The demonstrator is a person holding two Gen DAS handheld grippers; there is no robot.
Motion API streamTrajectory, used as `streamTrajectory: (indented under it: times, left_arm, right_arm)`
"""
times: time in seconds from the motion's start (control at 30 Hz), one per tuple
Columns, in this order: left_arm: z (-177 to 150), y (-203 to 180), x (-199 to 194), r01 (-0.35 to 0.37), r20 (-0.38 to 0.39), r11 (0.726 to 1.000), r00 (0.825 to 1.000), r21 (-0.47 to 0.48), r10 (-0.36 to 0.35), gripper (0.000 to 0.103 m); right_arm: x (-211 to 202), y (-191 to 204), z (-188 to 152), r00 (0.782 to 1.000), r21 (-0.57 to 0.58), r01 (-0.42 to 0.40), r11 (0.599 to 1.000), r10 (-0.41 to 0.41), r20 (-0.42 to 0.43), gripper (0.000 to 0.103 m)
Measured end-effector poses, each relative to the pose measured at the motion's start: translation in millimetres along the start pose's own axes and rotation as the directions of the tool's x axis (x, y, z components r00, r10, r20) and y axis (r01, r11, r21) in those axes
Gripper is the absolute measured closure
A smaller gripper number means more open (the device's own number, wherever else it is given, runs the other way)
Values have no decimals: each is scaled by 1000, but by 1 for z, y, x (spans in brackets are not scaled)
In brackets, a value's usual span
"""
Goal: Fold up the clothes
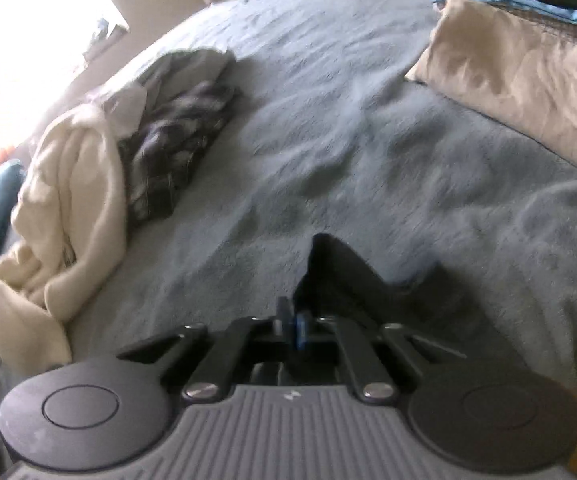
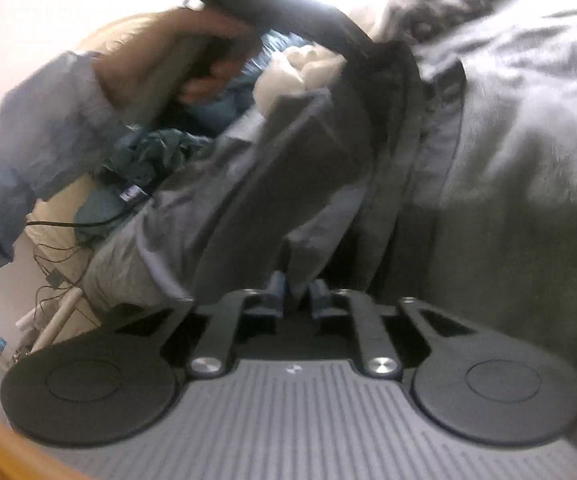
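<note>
Grey-blue fuzzy blanket (image 1: 328, 120) everywhere, cream fleece garment (image 1: 64, 208) lower left, black-and-white plaid shirt (image 1: 172, 140) beside it, tan pillow (image 1: 508, 80) upper right.

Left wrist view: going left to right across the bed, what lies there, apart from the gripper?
Cream garment → dark plaid garment → bare grey blanket → beige pillow, with folded blue clothes stacked at its far end.
</note>
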State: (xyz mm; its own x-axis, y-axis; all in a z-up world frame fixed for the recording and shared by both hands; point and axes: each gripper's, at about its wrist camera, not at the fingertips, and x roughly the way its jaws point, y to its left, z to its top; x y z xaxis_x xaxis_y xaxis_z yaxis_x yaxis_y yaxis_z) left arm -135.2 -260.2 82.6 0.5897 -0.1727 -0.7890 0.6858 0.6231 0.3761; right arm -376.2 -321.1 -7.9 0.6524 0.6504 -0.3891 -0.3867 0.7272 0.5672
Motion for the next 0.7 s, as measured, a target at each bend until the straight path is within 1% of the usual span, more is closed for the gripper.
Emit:
streamTrajectory:
  times: [0.03, 0.1, 0.13, 0.2, 0.27, 0.33, 0.37, 0.5, 0.63, 0.7]
  left_arm:
    - [-1, -2, -6, 2, 19, 1000, 1000, 3, -2, 100]
    - [0, -8, -20, 12, 57, 1000, 998, 10, -12, 101]
    - [2, -13, -24, 22, 64, 1000, 998, 21, -23, 101]
    - [6, -22, -33, 41, 78, 998, 996, 43, -44, 101]
    - [9, -32, -40, 53, 90, 996, 994, 70, -59, 100]
    - [9, -44, -38, 36, 93, 994, 995, 105, -46, 100]
    - [9, -47, -36, 30, 89, 994, 995, 106, -40, 100]
    - [9, -52, -22, 35, 73, 996, 997, 85, -41, 99]
    - [9, -52, -4, 94, 52, 995, 994, 30, -95, 97]
    - [8, -54, 4, 121, 46, 993, 992, 8, -122, 92]
  right_arm:
    - [-5, 2, 1, 1000, -14, -21, 1000, 21, 17, 97]
    - [-17, 5, 1, 995, -27, -88, 996, 89, 34, 98]
    - [-21, 6, 1, 992, -19, -120, 993, 120, 28, 99]
    - [-26, 7, -1, 989, -10, -145, 989, 145, -14, 99]
    - [-29, 8, -8, 989, -8, -143, 990, 142, -39, 99]
    - [-32, 8, -13, 991, -6, -128, 992, 127, -48, 99]
    - [-33, 7, -16, 991, 2, -122, 993, 122, -52, 99]
    - [-36, 4, -25, 994, 17, -89, 996, 90, -54, 99]
    - [-35, 2, -35, 993, 16, -67, 998, 68, -92, 99]
    - [-33, 1, -40, 992, 10, -53, 999, 54, -114, 99]
